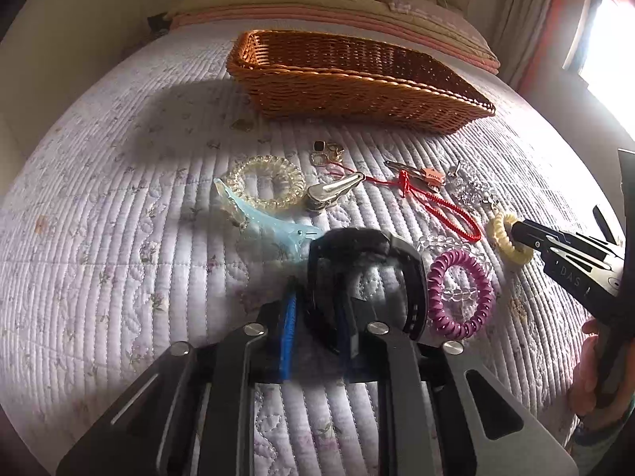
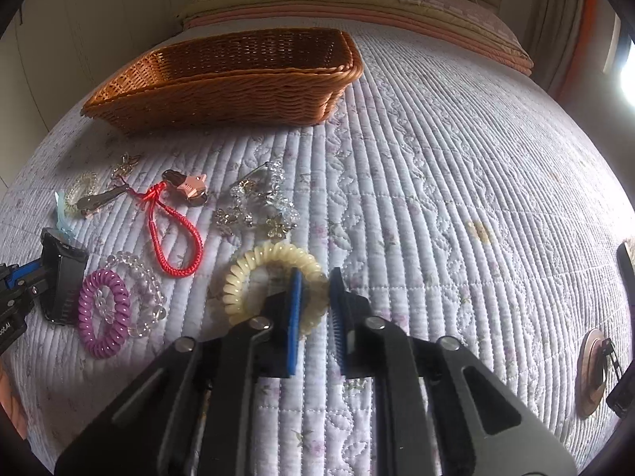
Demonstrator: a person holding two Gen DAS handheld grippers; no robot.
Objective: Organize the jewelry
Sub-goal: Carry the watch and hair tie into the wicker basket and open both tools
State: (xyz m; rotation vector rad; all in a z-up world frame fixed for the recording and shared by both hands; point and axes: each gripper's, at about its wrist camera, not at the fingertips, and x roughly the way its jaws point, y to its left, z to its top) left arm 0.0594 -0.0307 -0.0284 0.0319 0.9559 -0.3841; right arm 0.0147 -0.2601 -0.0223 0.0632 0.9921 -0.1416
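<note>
1. We see a bed with a quilt (image 2: 436,182) on it, and lots of small things lie there.
2. Our left gripper (image 1: 317,301) holds a black watch (image 1: 369,273). Its fingers are closed on the strap.
3. Our right gripper (image 2: 317,309) has its fingers a little way apart, one on each side of the rim of a cream coil hair tie (image 2: 270,277). We cannot tell if they pinch it.
4. A purple coil hair tie (image 2: 104,309) lies near the watch, partly on top of a clear bead bracelet (image 2: 147,297).
5. A red cord loop (image 2: 170,238) lies just behind them.
6. A brown woven basket (image 2: 222,91) sits farther back on the bed.
7. A blue hair clip (image 1: 258,218) touches a clear yellow coil tie (image 1: 264,182).
</note>
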